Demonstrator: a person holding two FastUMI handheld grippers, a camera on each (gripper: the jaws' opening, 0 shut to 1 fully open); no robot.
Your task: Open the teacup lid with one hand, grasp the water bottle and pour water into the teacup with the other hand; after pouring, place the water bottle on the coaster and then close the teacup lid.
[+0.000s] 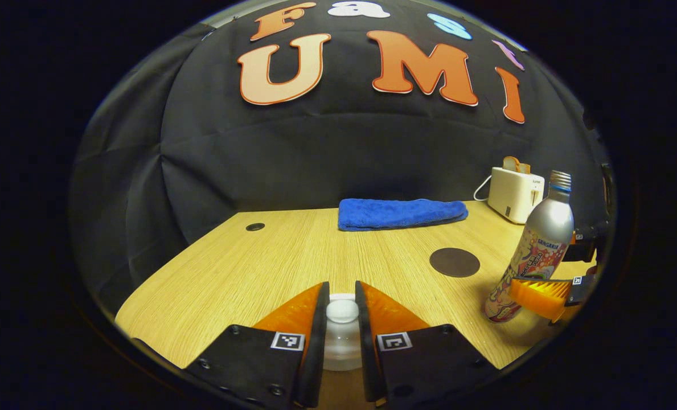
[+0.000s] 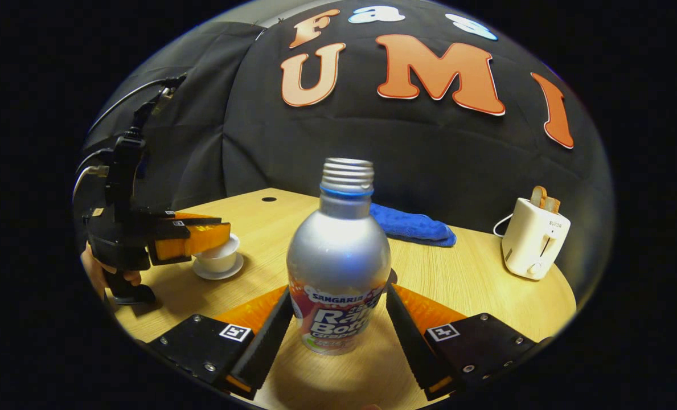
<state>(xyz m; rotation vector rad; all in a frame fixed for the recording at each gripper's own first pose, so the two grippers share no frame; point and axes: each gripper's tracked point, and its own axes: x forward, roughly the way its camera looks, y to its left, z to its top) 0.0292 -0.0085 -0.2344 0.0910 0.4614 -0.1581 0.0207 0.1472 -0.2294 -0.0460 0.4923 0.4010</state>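
A white teacup (image 1: 342, 350) stands on its saucer (image 2: 218, 273) at the near table edge. My left gripper (image 1: 342, 287) is shut on the round knob of the teacup lid (image 1: 342, 312), which still sits at the cup's top. Across the table, the left gripper (image 2: 224, 233) reaches over the teacup (image 2: 220, 257). A silver water bottle (image 2: 338, 267) with no cap stands between the fingers of my right gripper (image 2: 338, 290), which press on its lower body. The bottle (image 1: 534, 250) leans slightly in the right gripper (image 1: 543, 273). A dark round coaster (image 1: 454, 262) lies just left of it.
A folded blue towel (image 1: 401, 213) lies at the back of the wooden table (image 1: 247, 267). A white toaster (image 1: 515, 193) with bread in it stands at the back right. A hand (image 2: 96, 273) holds the left gripper's handle. A cable hole (image 1: 254, 226) is at the back left.
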